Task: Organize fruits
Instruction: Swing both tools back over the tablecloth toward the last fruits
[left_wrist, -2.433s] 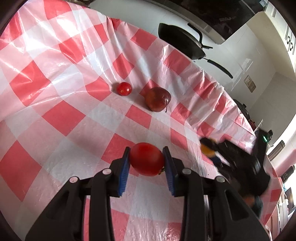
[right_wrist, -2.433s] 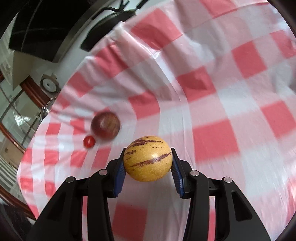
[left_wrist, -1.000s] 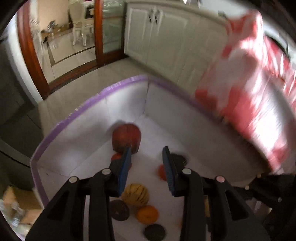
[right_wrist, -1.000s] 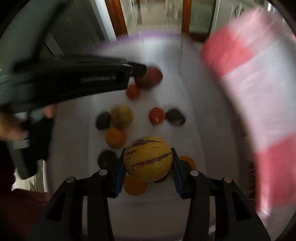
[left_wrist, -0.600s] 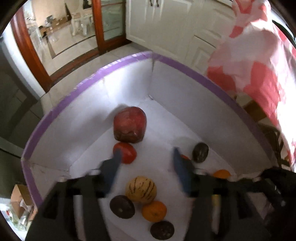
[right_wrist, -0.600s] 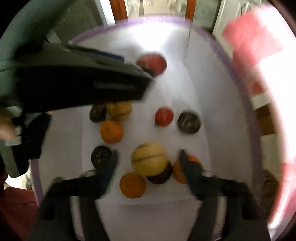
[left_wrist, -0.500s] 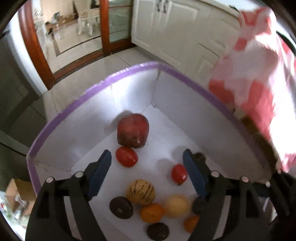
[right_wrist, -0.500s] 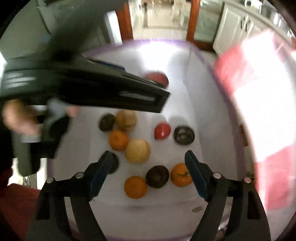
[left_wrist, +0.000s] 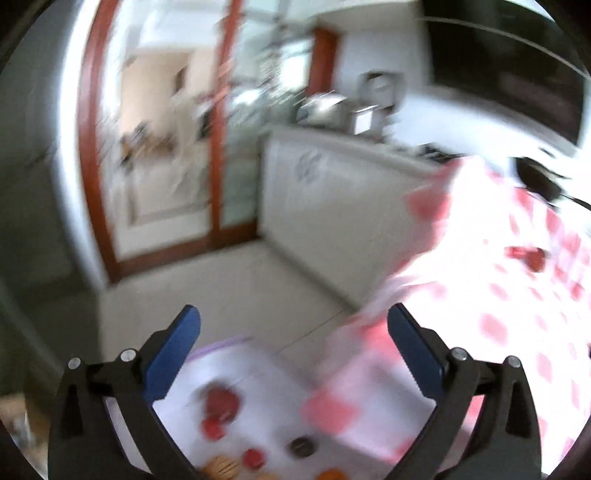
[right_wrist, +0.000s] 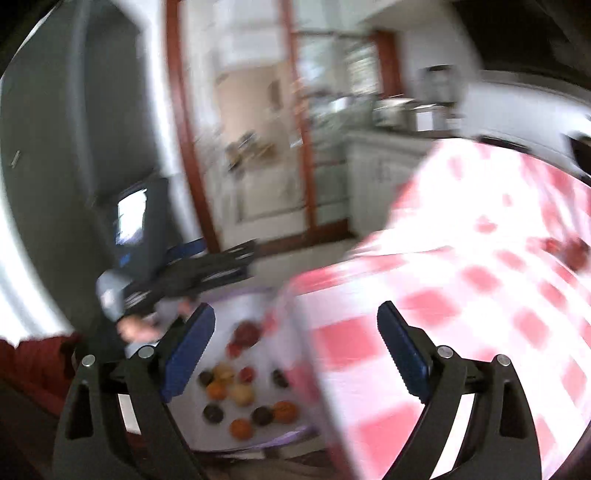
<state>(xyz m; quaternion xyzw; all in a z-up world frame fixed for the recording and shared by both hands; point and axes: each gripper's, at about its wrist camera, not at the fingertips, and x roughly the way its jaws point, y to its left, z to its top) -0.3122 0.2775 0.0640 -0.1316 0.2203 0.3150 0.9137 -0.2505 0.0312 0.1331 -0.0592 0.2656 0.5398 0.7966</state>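
Both views are motion-blurred. My left gripper (left_wrist: 293, 341) is open and empty, raised above the white purple-rimmed box (left_wrist: 229, 341) on the floor. Inside the box lie several fruits, among them a big red one (left_wrist: 221, 401) and a striped yellow one (left_wrist: 221, 465). My right gripper (right_wrist: 295, 341) is open and empty, above the same box (right_wrist: 255, 441), where oranges, dark fruits and a yellow melon (right_wrist: 242, 394) lie. Two red fruits (left_wrist: 528, 256) remain on the checked tablecloth; they also show in the right wrist view (right_wrist: 567, 249). The left gripper body (right_wrist: 207, 271) shows in the right wrist view.
The red-and-white checked table (right_wrist: 461, 295) stands right of the box, its cloth hanging over the edge. A black pan (left_wrist: 539, 177) sits at the table's far side. White cabinets (left_wrist: 332, 192), a wood-framed glass door (left_wrist: 218, 147) and tiled floor lie beyond.
Both grippers have let their fruits go into the box, the tomato and the striped yellow melon, opened wide, and swung up and away toward the table.
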